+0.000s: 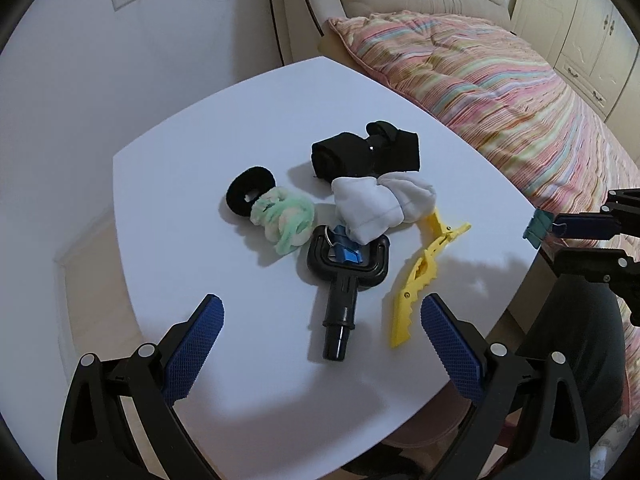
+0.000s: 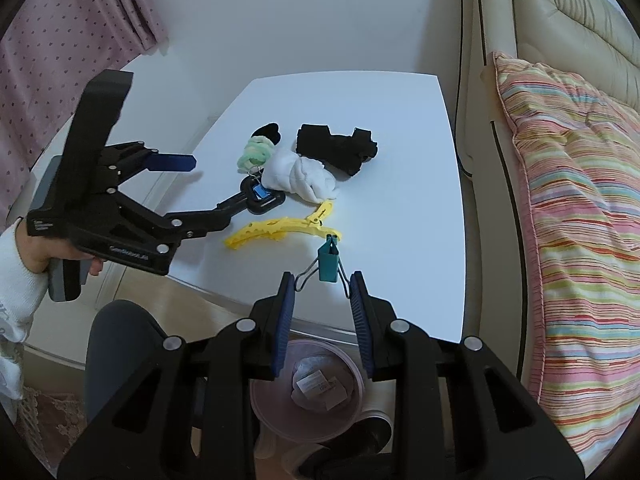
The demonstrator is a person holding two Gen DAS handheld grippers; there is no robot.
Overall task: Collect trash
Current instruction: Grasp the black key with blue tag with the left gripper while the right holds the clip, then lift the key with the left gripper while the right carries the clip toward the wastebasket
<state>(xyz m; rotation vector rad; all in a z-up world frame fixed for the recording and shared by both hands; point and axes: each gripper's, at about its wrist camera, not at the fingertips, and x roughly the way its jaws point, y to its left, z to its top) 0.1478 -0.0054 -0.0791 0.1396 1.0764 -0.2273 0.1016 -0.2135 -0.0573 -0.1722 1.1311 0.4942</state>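
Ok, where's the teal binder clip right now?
Right wrist view: binder clip held by its wire handles in the right gripper, over the table's near edge, beside the yellow clip.

The counter (image 1: 180, 208) was white, smooth, with rounded corners, set close beside a bed. Near its middle lay a loose cluster of items. A black scrunchie (image 1: 250, 195) touched a pale green scrunchie (image 1: 285, 218). Behind them sat a folded black fabric piece (image 1: 360, 154). A knotted white sock bundle (image 1: 380, 204) lay against that fabric and overlapped the loop end of a black plastic handle (image 1: 340, 296), inside which a blue tag on a key ring (image 1: 345, 250) rested. A yellow toothed hair clip (image 1: 420, 276) lay just beside the handle, one end under the white bundle. The rest of the surface was bare.
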